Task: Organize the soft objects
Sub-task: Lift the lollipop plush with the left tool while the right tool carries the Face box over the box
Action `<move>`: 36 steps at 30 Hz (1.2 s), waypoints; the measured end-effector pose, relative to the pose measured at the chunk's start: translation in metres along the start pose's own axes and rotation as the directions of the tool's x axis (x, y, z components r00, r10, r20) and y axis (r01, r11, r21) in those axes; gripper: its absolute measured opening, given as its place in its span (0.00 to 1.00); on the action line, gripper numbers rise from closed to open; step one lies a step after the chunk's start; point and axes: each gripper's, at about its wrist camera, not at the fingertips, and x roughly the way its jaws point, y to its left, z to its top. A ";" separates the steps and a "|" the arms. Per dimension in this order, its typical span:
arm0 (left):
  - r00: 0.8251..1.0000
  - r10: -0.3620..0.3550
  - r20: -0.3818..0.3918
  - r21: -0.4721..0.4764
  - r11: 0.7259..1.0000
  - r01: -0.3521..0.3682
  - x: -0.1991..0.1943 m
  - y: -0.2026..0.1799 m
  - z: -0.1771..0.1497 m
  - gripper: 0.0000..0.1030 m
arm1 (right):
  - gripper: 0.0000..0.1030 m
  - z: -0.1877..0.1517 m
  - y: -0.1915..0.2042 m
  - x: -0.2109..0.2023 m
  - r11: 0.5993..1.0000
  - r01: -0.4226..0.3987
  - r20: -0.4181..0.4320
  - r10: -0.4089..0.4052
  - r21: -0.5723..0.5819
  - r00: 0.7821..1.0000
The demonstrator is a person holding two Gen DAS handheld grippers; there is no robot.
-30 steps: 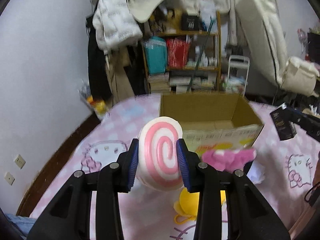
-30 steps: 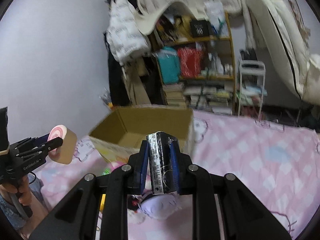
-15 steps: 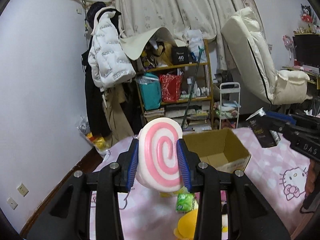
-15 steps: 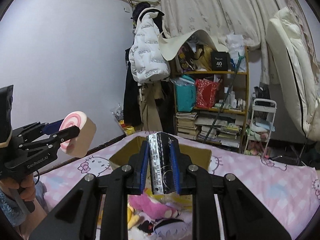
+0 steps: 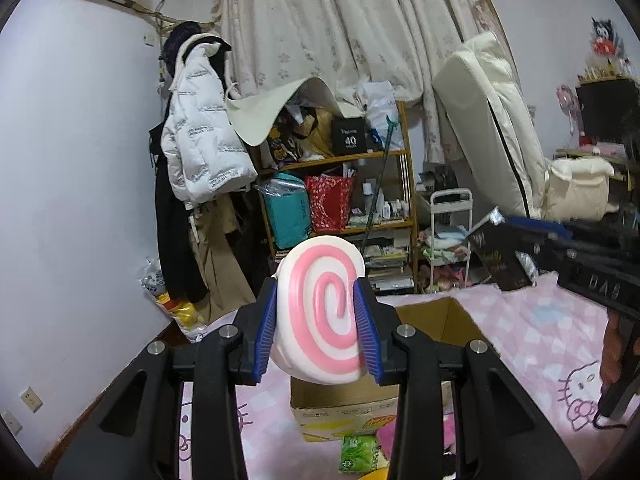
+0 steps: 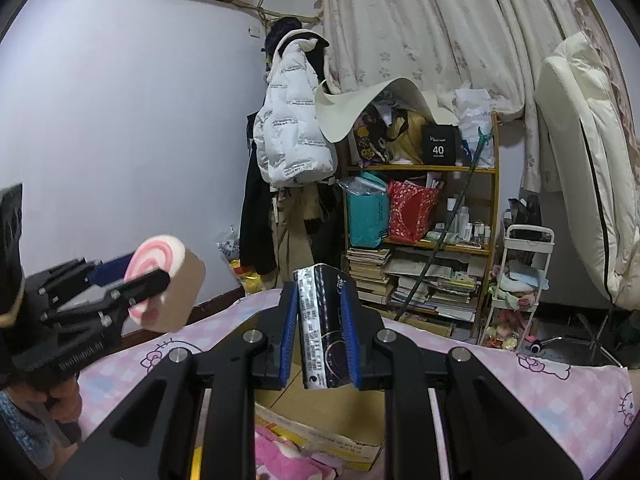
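Left gripper (image 5: 318,320): closed on the pink-swirl squishy roll (image 5: 322,314), blue pads pressing both sides, held aloft above the bed.
Cardboard box (image 5: 452,320): open-topped, on the pink checked bedsheet (image 5: 536,344), below and behind the roll; green packet (image 5: 358,448) and pink plush (image 6: 280,456) lying at its front.
Right gripper (image 6: 322,328): clamped tight on a dark tissue pack (image 6: 322,324), upright between the pads, raised over the box.
Backdrop: cluttered shelf (image 6: 420,208), white jacket (image 6: 292,136).
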 end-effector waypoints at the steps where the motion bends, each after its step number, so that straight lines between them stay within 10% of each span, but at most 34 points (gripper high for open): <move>1: 1.000 0.001 -0.005 0.003 1.000 -0.001 0.003 -0.001 -0.002 0.36 | 0.22 -0.001 -0.002 0.001 1.000 0.001 -0.001 -0.001 0.005 1.000; 36: 0.966 -0.069 -0.249 -0.128 0.991 0.037 0.109 0.001 -0.064 0.36 | 0.22 -0.084 -0.032 0.092 0.996 -0.035 -0.245 0.055 0.085 0.968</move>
